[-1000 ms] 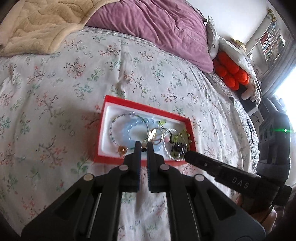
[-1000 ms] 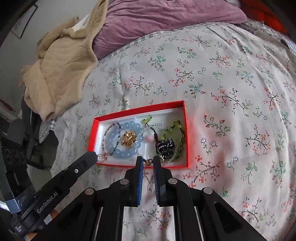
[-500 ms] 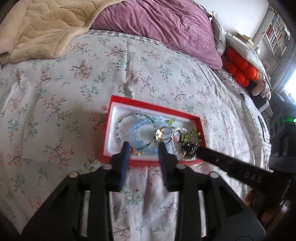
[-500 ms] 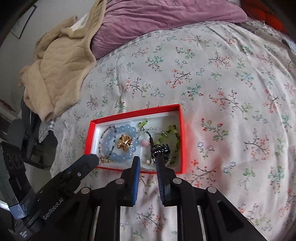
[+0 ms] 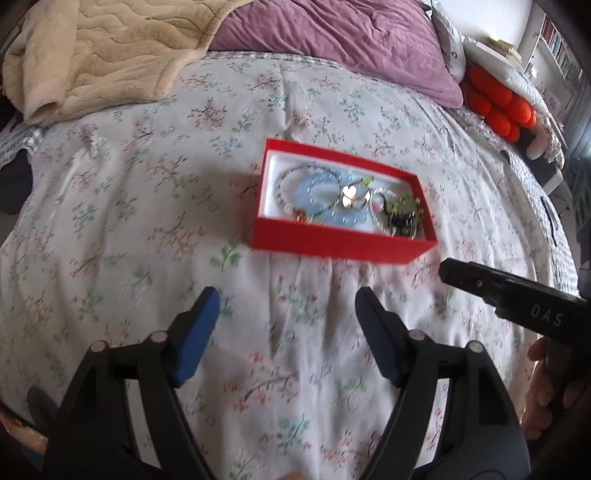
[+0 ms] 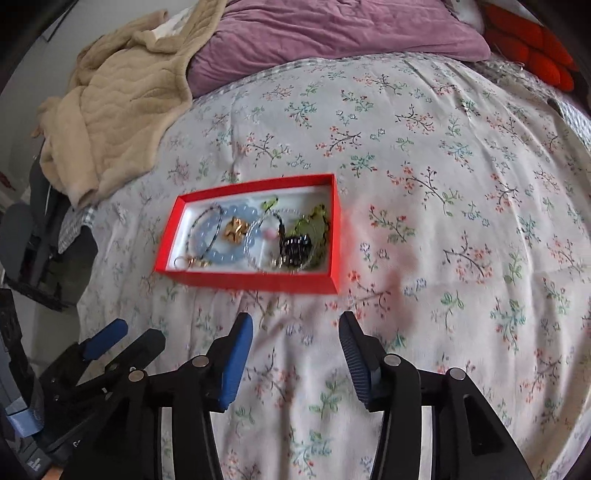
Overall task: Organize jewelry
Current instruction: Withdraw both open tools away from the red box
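1. Lay on the floral bedspread [image 6: 424, 177]: a red jewelry box [image 6: 258, 280], open-topped, mid-bed, with a beige blanket [image 6: 118, 99] and a purple duvet [image 6: 332, 29] well beyond it.
2. Held inside the box: a pale blue bead bracelet [image 6: 236, 218], a gold charm [image 6: 236, 229], a clear bead bracelet [image 6: 255, 243], green and black pieces [image 6: 306, 240] tangled at the right end.
3. Hovered near the box's front wall, apart from it: left tongs [image 5: 286, 314], spread wide, just been opening, only bedspread between.
4. Likewise right tongs [image 6: 295, 332], parted about halfway, just been opening, gripping nothing.
5. Seen only from the left wrist: orange cushions [image 5: 498, 103], a bookshelf [image 5: 554, 48], jewelry blurred.
6. Seen only from the right wrist: sharper beads, dark clutter [image 6: 48, 266] off the bed's left edge.
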Tool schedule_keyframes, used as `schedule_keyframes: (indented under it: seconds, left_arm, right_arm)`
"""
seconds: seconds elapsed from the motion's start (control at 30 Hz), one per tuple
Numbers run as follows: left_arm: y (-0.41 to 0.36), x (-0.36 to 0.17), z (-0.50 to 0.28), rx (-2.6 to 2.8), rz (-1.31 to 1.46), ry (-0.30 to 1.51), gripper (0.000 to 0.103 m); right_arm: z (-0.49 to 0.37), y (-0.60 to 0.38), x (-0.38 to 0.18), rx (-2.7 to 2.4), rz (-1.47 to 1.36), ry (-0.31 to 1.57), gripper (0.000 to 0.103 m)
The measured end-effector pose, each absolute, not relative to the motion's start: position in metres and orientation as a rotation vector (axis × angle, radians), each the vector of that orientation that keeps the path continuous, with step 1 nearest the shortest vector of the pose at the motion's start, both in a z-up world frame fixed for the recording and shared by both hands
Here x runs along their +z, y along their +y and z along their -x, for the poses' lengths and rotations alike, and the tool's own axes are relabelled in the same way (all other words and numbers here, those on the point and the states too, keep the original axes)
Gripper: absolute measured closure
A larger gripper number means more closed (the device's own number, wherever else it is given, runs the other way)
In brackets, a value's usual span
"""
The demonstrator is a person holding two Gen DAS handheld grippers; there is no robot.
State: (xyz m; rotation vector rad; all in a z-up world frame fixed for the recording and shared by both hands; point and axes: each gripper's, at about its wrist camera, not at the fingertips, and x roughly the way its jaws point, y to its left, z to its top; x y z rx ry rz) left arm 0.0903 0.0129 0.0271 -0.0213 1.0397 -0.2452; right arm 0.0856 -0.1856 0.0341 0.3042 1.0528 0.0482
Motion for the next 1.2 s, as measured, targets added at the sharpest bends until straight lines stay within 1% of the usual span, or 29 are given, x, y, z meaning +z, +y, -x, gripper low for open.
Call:
schedule_keyframes:
  seconds: [0.07, 0.2, 0.27, 0.43, 0.5, 0.53, 0.67, 1.2]
  left_arm:
    - [0.015, 0.028, -0.083, -0.23, 0.01, 1.043, 0.021]
    - [0.016, 0.027, -0.07, -0.206, -0.025, 1.042, 0.013]
    - [0.016, 0.027, -0.064, -0.189, -0.047, 1.036, 0.006]
    - [0.02, 0.023, -0.057, -0.169, -0.056, 1.054, 0.003]
    - [0.02, 0.021, -0.055, -0.162, -0.059, 1.057, 0.003]
    - [0.021, 0.02, -0.055, -0.153, -0.064, 1.059, 0.003]
    - [0.021, 0.015, -0.055, -0.137, -0.069, 1.069, 0.001]
    - [0.016, 0.01, -0.056, -0.139, -0.074, 1.076, 0.001]
  right_arm:
    - [-0.079, -0.184, 0.035, 0.03, -0.281, 1.048, 0.043]
    - [-0.067, -0.18, 0.037, 0.012, -0.243, 1.046, 0.035]
    - [-0.062, -0.177, 0.037, -0.002, -0.217, 1.046, 0.025]
    - [-0.051, -0.169, 0.032, -0.043, -0.153, 1.05, 0.014]
    - [-0.05, -0.166, 0.03, -0.062, -0.116, 1.046, 0.007]
    - [-0.05, -0.165, 0.029, -0.071, -0.099, 1.044, 0.001]
    - [-0.05, -0.165, 0.026, -0.09, -0.066, 1.042, 0.0]
    - [-0.055, -0.162, 0.018, -0.076, -0.068, 1.083, 0.0]
